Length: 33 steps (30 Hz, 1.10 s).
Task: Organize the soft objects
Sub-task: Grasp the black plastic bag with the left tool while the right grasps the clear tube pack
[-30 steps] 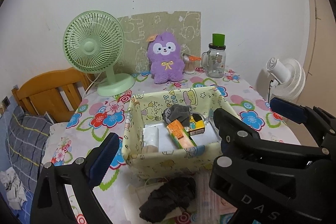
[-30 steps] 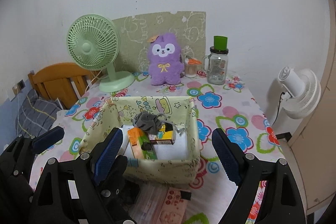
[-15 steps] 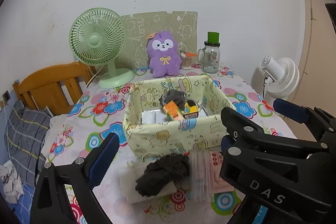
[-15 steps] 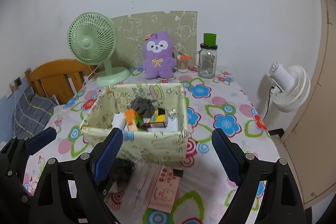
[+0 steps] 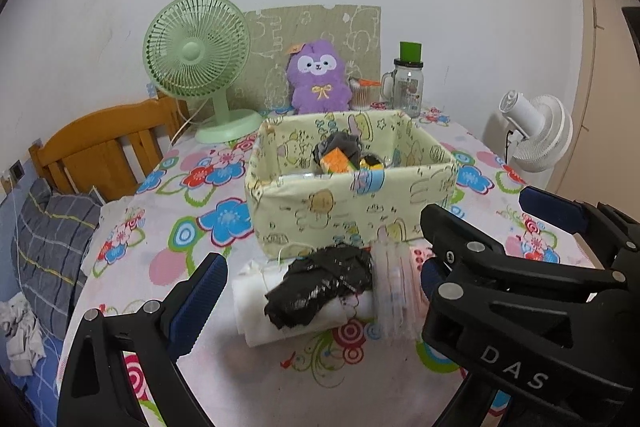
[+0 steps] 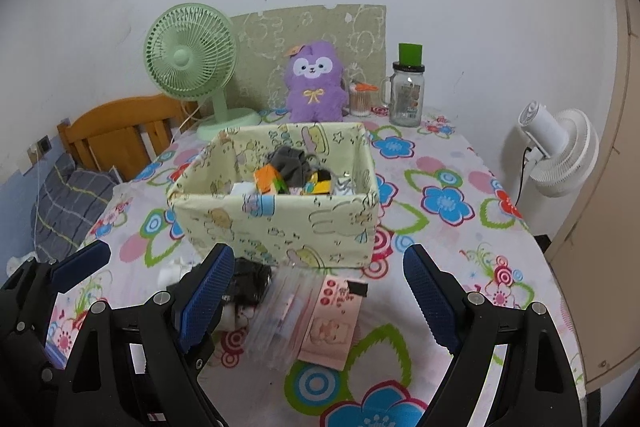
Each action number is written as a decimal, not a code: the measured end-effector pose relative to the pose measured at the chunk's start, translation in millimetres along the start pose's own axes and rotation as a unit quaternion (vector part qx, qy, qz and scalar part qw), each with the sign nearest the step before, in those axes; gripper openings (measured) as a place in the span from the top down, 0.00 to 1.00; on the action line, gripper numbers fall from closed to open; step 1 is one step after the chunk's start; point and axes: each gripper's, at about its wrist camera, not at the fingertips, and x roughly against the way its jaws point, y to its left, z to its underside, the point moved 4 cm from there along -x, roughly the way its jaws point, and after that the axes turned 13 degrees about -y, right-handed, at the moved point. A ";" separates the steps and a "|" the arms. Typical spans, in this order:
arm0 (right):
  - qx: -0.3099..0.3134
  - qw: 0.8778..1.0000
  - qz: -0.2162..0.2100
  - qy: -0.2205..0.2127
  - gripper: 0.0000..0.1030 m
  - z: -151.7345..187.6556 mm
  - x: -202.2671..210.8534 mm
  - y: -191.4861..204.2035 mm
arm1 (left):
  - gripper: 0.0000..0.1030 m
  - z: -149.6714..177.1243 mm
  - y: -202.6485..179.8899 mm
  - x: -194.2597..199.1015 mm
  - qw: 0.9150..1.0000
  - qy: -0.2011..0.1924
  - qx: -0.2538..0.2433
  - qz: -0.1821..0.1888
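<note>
A yellow fabric basket stands mid-table and holds a grey cloth, an orange box and other small items. In front of it a black crumpled cloth lies on a white folded cloth, beside clear packets and a pink packet. A purple plush toy sits at the back. My left gripper is open and empty above the black cloth. My right gripper is open and empty above the packets.
A green fan stands back left, and a glass jar with a green lid and a cotton swab pot back right. A wooden chair and a bed are on the left; a white fan is on the right.
Both grippers have pulled back and lowered from the basket. The cloths and packets in front of the basket have come fully into view. Both stay open.
</note>
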 end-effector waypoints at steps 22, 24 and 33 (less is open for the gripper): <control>-0.002 0.999 -0.005 0.053 0.14 38.4 -40.6 7.1 | 0.41 37.0 7.4 -48.2 0.998 0.054 -0.007 0.010; -0.002 0.998 -0.006 0.059 0.14 41.1 -46.8 8.6 | 0.45 39.7 9.9 -54.2 0.998 0.059 -0.008 0.011; -0.020 0.996 -0.014 0.086 0.30 52.5 -65.8 9.3 | 0.67 46.8 12.0 -60.6 0.998 0.062 -0.003 0.026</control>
